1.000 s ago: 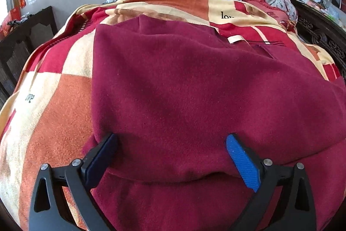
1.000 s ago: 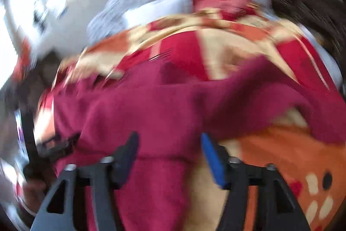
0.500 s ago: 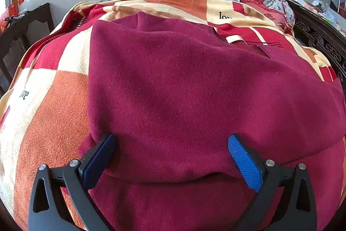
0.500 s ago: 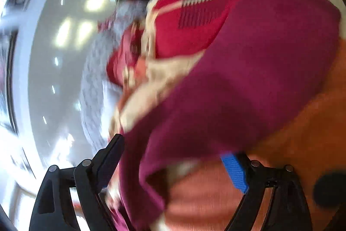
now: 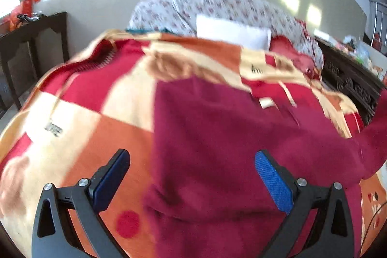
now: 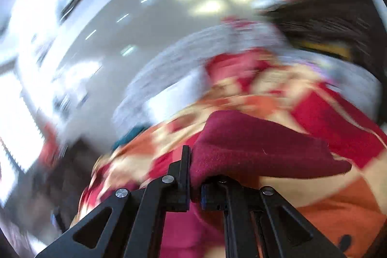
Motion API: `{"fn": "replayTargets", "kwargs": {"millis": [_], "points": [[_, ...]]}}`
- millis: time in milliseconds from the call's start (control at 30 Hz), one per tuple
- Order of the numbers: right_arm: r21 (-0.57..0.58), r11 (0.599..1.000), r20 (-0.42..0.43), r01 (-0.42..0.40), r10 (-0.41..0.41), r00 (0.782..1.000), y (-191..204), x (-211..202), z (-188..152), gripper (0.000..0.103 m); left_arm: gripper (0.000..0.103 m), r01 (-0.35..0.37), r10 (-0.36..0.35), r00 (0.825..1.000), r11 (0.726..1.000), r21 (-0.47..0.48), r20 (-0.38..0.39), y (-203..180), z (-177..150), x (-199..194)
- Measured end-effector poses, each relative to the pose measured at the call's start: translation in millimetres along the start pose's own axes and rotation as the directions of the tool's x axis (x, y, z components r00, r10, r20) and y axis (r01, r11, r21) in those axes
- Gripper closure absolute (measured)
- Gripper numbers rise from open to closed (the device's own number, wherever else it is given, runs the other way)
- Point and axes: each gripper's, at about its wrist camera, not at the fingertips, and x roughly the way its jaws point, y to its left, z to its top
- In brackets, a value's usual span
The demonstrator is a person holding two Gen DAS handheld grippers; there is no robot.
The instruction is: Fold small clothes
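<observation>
A dark maroon fleece garment [image 5: 217, 149] lies spread on a red, orange and cream checked blanket [image 5: 101, 117] on a bed. My left gripper [image 5: 192, 171] is open and empty, held above the garment's near left part; its blue pads [image 5: 273, 180] stand wide apart. My right gripper [image 6: 194, 175] is shut on a fold of the maroon garment [image 6: 254, 149] and holds it lifted off the blanket [image 6: 338, 197]. The right wrist view is heavily blurred.
Floral pillows [image 5: 217, 6] and a white pillow [image 5: 232, 30] lie at the head of the bed. A dark wooden chair [image 5: 31, 45] stands at the left, and a carved dark wooden piece [image 5: 348, 81] with clutter at the right.
My right gripper has closed on an edge of the garment and lifted it. My left gripper has pulled back and tilted up, showing more of the blanket at left.
</observation>
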Motion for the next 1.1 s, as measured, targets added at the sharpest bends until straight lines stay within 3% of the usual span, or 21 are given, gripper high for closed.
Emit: {"fn": "replayTargets", "kwargs": {"millis": [67,167,200,267,300,333,433,500,633,700,767,833,900,967,1033,1100], "points": [[-0.112,0.99,-0.089,-0.084,0.074,0.993,58,28,-20,0.095,0.0,0.066,-0.066,0.998,0.996,-0.056,0.001,15,3,-1],[-0.272,0.946,-0.251,-0.175,0.106,0.962,131,84,-80,0.092,0.0,0.179,-0.183,0.983,0.974,-0.139,-0.017,37,4,6],[-0.306,0.933,-0.31,-0.19,0.091,0.946,145,105,-100,0.076,0.0,0.198,-0.205,0.978,0.967,-0.162,-0.027,42,4,10],[-0.331,0.918,-0.448,-0.219,0.051,0.893,160,143,-141,0.048,0.0,0.228,-0.242,0.97,0.949,-0.217,-0.04,52,2,16],[-0.333,0.916,-0.503,-0.226,0.03,0.864,164,155,-159,0.045,0.0,0.255,-0.27,0.962,0.937,-0.239,-0.035,55,2,16],[-0.344,0.91,-0.52,-0.23,0.02,0.854,165,155,-172,0.045,0.0,0.274,-0.29,0.956,0.929,-0.249,-0.031,56,2,16],[-0.377,0.9,-0.505,-0.219,-0.001,0.863,157,147,-180,0.039,0.0,0.315,-0.331,0.943,0.913,-0.261,-0.02,52,2,16],[-0.338,0.919,-0.478,-0.201,0.017,0.878,147,137,-172,0.028,0.0,0.304,-0.322,0.946,0.921,-0.243,-0.034,47,1,17],[-0.233,0.964,-0.372,-0.13,0.035,0.928,129,133,-146,0.023,0.0,0.286,-0.301,0.953,0.931,-0.227,-0.038,44,1,17],[-0.2,0.972,-0.353,-0.122,0.045,0.935,132,144,-136,0.021,0.0,0.284,-0.298,0.954,0.931,-0.231,-0.026,50,2,15],[-0.23,0.953,-0.37,-0.197,0.102,0.924,157,153,-139,0.021,0.0,0.28,-0.29,0.957,0.926,-0.251,-0.002,61,5,11],[-0.282,0.914,-0.414,-0.291,0.158,0.897,181,156,-150,0.021,0.0,0.291,-0.299,0.954,0.911,-0.292,0.018,75,8,9],[-0.333,0.879,-0.459,-0.342,0.166,0.873,197,157,-164,0.021,0.0,0.306,-0.316,0.948,0.887,-0.346,0.028,89,10,11],[-0.356,0.86,-0.498,-0.364,0.155,0.853,200,156,-176,0.021,0.0,0.341,-0.363,0.931,0.85,-0.401,0.021,97,8,15],[-0.336,0.87,-0.517,-0.36,0.149,0.843,191,151,-183,0.021,0.0,0.371,-0.406,0.914,0.835,-0.407,-0.001,93,8,20],[-0.287,0.897,-0.513,-0.335,0.151,0.845,178,143,-184,0.021,0.0,0.383,-0.422,0.906,0.845,-0.372,-0.025,82,8,21]]}}
